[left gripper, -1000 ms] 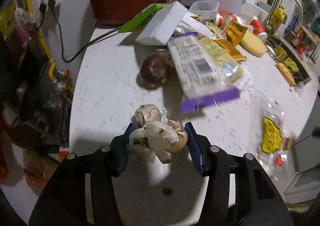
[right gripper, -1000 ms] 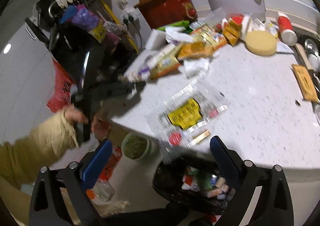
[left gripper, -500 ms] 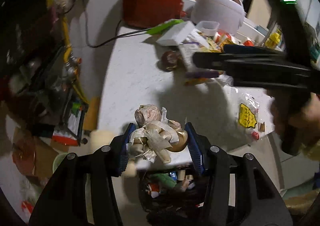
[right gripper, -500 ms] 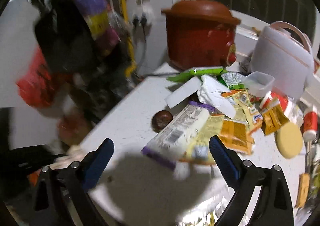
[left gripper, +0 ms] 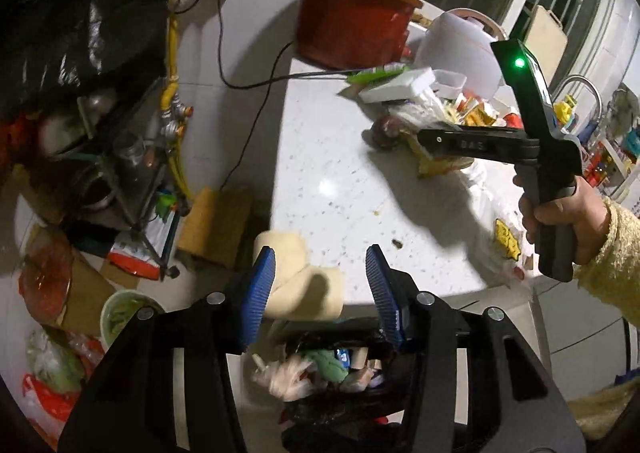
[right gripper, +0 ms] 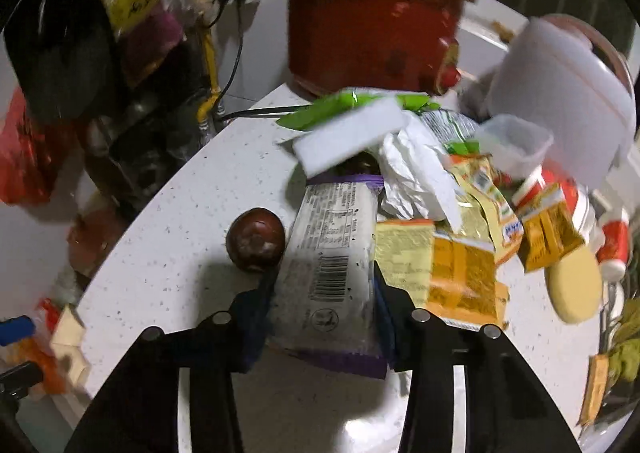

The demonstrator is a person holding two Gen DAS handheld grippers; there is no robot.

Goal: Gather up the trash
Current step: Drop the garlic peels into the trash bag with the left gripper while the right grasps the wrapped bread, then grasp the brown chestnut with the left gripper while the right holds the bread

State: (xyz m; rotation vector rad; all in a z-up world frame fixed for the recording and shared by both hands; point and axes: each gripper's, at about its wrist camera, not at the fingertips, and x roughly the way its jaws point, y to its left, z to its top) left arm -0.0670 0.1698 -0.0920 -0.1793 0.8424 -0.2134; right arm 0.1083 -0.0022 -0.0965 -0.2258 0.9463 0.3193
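My left gripper (left gripper: 320, 285) hangs with its blue pads spread wide and nothing between them, directly above the black trash bag (left gripper: 344, 381) that sits just off the near edge of the white counter (left gripper: 332, 181). The bag already holds wrappers and a crumpled wad (I judge that drop to be done). A pale folded thing shows in the gap between the pads, but it lies lower down, at the counter's edge, not in the grip.

My right gripper (right gripper: 324, 289) is over the counter, its fingers straddling the purple-edged wrapper (right gripper: 332, 253) with the barcode. They stand either side of it, but the blur keeps me from telling whether they have bitten yet or only bracket it.

What worries me from here, taking that wrapper as the landmark:
- The dark round fruit (right gripper: 255, 239) touches the wrapper's left edge, just beside my left-hand finger. If I close or pull carelessly, it could roll off the counter.
- The yellow and orange packets (right gripper: 444, 265) lie against its right side, partly overlapping, and the white foam block (right gripper: 352, 135) and crumpled white paper (right gripper: 412, 173) lie on its far end. Lifting could drag that heap along or scatter it.
- The film looks slick and flat, so a shallow pinch may slip.
- Beyond the heap stand the red pot (right gripper: 368, 25) and its cord; a wide swing could snag them.
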